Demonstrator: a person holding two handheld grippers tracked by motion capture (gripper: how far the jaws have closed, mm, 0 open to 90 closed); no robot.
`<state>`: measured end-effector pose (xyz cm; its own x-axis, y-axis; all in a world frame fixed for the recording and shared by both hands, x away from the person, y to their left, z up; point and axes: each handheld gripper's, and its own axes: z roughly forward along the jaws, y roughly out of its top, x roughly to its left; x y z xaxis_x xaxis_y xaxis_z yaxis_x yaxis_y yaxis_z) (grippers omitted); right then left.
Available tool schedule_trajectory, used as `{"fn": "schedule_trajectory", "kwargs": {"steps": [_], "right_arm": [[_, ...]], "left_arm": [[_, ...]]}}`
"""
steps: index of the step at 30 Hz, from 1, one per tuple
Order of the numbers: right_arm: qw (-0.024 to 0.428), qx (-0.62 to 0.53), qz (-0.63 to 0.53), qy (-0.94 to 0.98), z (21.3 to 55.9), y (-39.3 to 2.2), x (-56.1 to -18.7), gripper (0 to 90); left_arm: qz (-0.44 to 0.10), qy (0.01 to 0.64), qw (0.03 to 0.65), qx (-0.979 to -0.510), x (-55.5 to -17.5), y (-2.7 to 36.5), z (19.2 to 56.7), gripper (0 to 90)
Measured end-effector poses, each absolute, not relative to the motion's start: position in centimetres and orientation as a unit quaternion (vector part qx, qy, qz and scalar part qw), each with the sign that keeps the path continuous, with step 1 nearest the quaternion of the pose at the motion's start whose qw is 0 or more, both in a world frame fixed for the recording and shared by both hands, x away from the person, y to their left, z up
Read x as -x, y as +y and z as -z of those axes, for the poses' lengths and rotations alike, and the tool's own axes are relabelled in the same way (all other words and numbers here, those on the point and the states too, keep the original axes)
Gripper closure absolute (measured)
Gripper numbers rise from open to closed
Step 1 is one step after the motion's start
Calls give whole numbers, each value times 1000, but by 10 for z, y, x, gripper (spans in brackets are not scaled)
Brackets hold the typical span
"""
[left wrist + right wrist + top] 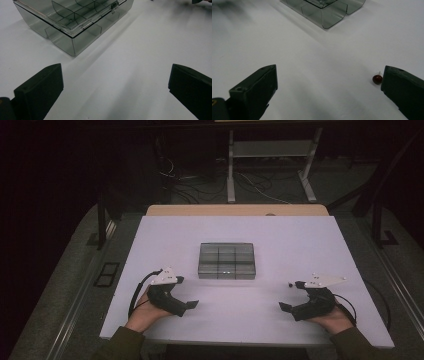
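where the high view takes in the whole white table (165, 240), a clear smoky plastic box (227, 260) sits near its middle, with the left gripper (192, 304) and the right gripper (284, 307) resting near the front edge on either side, each held in a hand and pointing inward toward the other. both stand well apart from the box. the left gripper view brings the box (75, 22) close: its lid lies shut, a small clasp shows on one side, and curved dividers split the inside into compartments; whether anything lies in them cannot be told. this gripper's (115, 85) jaws stand wide apart with bare table between them. the right gripper view shows a corner of the box (329, 12) at the top, and something the other pictures do not make clear: a small dark red bead (377, 79) with a thin clear loop on it, lying on the table just beside one jaw. that gripper's (329, 85) jaws also stand wide apart, clamped on nothing.
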<state>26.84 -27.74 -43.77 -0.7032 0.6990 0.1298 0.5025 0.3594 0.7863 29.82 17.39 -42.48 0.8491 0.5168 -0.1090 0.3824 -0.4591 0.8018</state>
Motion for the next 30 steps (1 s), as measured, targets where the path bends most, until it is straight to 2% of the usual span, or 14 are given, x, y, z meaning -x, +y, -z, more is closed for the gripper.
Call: {"fn": "schedule_trajectory", "kwargs": {"steps": [30], "right_arm": [[101,-371,-432,816,439,-278,-270,4]], "left_arm": [[-79,277,461,-839,-319,169,414,0]]}}
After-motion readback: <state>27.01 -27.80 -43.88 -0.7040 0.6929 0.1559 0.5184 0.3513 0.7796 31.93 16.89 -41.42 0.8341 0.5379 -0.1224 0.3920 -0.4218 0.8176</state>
